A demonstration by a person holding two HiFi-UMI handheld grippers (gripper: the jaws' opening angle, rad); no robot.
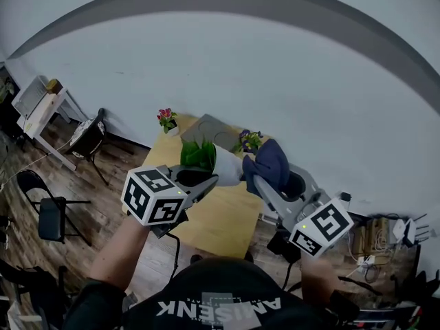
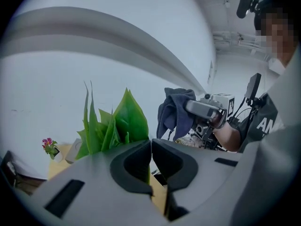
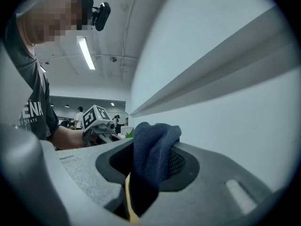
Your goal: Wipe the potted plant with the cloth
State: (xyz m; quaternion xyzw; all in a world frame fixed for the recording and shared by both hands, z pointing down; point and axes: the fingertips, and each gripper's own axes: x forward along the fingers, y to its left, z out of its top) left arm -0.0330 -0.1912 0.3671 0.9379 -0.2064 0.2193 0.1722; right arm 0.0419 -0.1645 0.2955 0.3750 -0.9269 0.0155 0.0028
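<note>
The potted plant, broad green leaves (image 1: 198,155) in a white pot (image 1: 228,168), hangs tilted above the wooden table. My left gripper (image 1: 212,180) meets it near the base of the leaves. In the left gripper view the jaws (image 2: 151,142) are almost together with a thin green sliver between them, and the leaves (image 2: 123,119) rise just behind. To the right of the pot, my right gripper (image 1: 258,179) is shut on a dark blue cloth (image 1: 272,162), which bulges out of its jaws (image 3: 153,145). The cloth (image 2: 174,111) hangs close beside the leaves without touching them.
The table (image 1: 220,218) stands against a white wall. At its back are a small pot of pink flowers (image 1: 166,118), a pot of purple flowers (image 1: 247,140) and a grey board (image 1: 210,128). A black folding chair (image 1: 48,208) stands left; cables (image 1: 385,239) lie right.
</note>
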